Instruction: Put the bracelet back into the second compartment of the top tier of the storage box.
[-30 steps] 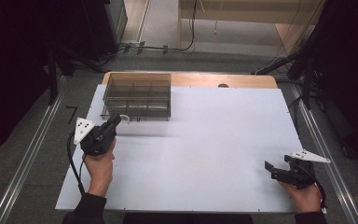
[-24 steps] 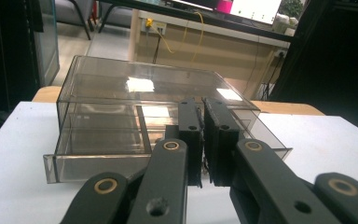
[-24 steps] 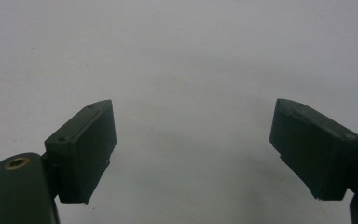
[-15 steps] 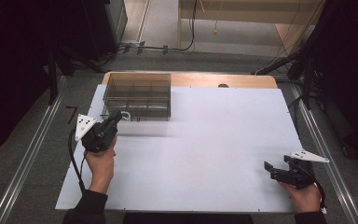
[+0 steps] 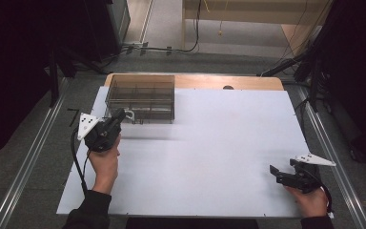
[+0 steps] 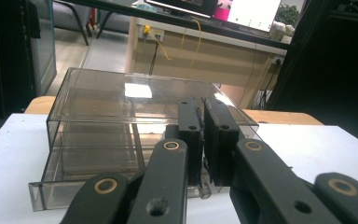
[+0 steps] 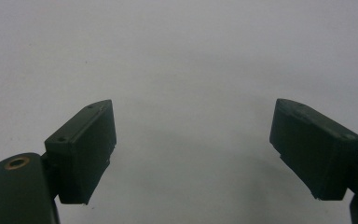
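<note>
Holding: a person is holding a gripper in each hand over a white table [image 5: 209, 152].
Left gripper: the left gripper [image 5: 120, 116] is sitting at the front of the clear box, and its jaws are squeezed together.
What it is pinching: the jaws are closing on a small handle [image 5: 129, 114] at the front of the box; in the left gripper view the handle is mostly hiding behind the jaws.
Clear box: the clear plastic box [image 5: 141, 96] is standing at the far left part of the table, right by the back edge.
Drawer: a clear drawer [image 6: 81, 184] is sticking out a little from the bottom of the box, toward the person.
Right gripper: the right gripper [image 5: 275, 172] is resting near the front right corner of the table, well apart from the box.
Its jaws: the jaws are standing wide apart, and they are holding nothing.
</note>
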A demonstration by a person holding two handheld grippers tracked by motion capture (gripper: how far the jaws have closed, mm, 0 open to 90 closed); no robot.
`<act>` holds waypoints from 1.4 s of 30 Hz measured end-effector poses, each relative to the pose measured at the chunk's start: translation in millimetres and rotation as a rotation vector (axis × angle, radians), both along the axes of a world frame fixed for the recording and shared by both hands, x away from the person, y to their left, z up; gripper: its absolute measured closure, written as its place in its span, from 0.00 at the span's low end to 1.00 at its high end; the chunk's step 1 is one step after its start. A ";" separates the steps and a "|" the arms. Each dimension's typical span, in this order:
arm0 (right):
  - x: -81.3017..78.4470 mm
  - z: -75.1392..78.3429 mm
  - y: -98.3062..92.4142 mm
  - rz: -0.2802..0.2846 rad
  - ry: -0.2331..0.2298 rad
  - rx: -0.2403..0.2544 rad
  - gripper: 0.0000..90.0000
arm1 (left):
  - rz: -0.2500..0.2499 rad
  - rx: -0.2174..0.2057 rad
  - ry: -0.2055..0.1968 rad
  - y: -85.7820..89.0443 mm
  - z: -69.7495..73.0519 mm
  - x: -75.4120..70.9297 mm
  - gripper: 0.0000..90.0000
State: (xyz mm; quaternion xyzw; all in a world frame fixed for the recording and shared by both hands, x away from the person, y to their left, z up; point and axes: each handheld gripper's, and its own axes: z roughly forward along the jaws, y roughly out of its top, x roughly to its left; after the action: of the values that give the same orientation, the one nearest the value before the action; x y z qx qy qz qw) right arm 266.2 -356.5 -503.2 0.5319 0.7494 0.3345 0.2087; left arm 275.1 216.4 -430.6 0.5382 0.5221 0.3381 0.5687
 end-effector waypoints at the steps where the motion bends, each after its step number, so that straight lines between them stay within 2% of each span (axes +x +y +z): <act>1: 0.1 -0.1 0.2 -0.001 0.001 -0.001 0.15 | -0.001 0.000 -0.001 -0.3 0.1 0.7 0.97; 11: 0.3 -0.6 0.2 -0.001 0.005 -0.001 0.15 | -0.001 -0.007 -0.012 -2.8 2.5 5.2 0.97; 25: 0.7 -1.3 0.2 0.002 0.010 -0.001 0.15 | 0.006 -0.002 0.002 -6.5 -3.5 17.3 0.97; 34: 0.8 -1.9 0.3 0.002 0.018 0.000 0.15 | -0.010 0.028 0.063 -10.7 -13.7 27.7 0.97; 40: 0.8 -2.1 0.6 0.006 0.017 -0.002 0.15 | -0.019 0.033 0.094 -11.6 -16.6 30.8 0.97; 42: 1.0 -2.3 0.8 0.009 0.017 -0.005 0.15 | -0.025 0.036 0.125 -11.7 -19.1 33.3 0.97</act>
State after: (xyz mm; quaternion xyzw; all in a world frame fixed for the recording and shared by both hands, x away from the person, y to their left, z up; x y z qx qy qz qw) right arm 267.2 -355.7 -505.5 0.5310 0.7543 0.3291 0.2021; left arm 308.5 204.6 -449.7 0.5748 0.5437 0.3061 0.5295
